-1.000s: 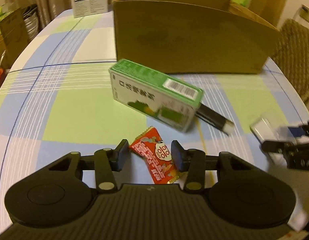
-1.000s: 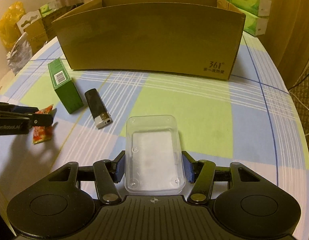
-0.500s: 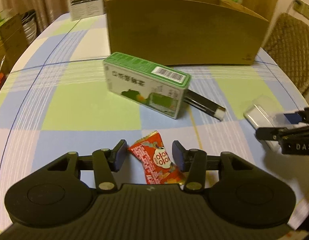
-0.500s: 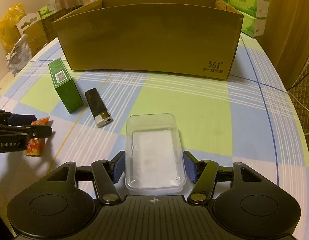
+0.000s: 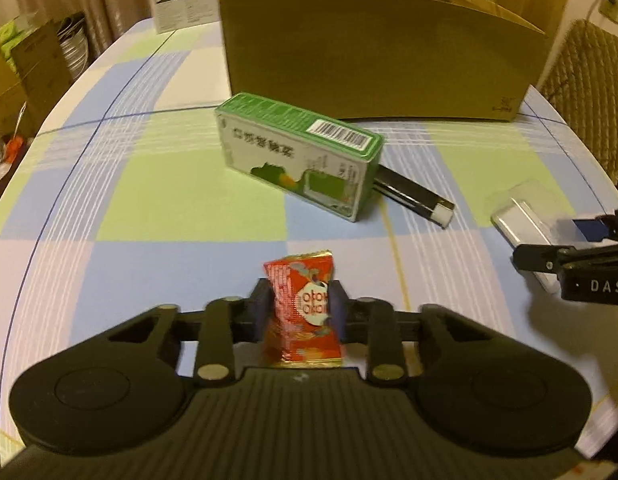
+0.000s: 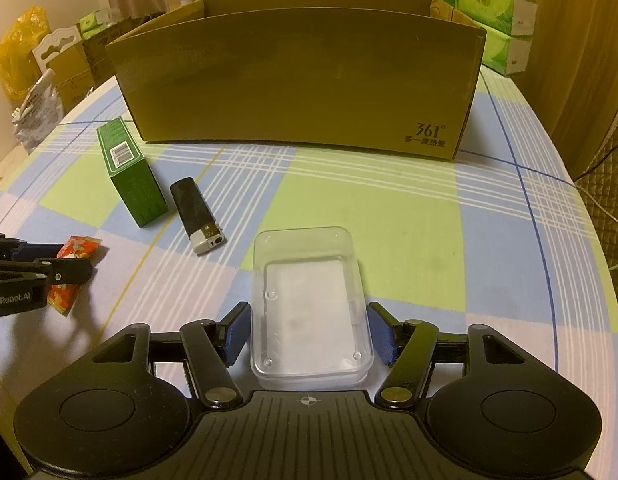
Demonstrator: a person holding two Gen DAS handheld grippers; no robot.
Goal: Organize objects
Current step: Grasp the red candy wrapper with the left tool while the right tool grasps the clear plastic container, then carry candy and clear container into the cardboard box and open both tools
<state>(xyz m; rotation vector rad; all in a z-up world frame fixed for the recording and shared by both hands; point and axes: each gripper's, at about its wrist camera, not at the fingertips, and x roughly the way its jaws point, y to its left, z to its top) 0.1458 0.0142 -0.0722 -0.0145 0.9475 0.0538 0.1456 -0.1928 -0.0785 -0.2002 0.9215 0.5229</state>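
Observation:
My left gripper (image 5: 297,306) is shut on a red snack packet (image 5: 303,304), which stands upright between its pads; both also show in the right wrist view, the packet (image 6: 71,270) at the far left. My right gripper (image 6: 309,334) is open around a clear plastic box (image 6: 309,304) lying on the table, pads close to its sides but apart from them. A green carton (image 5: 297,156) and a black lighter (image 5: 413,196) lie ahead of a big open cardboard box (image 6: 301,80).
The table has a checked cloth (image 6: 409,200) with rounded edges. A card sign (image 5: 185,6) stands at the far left corner. A wicker chair (image 5: 589,92) is at the right, cartons and tissue packs (image 6: 489,8) beyond the table.
My left gripper has closed on the red packet, which now stands upright between the pads. My right gripper has opened slightly wider around the clear box.

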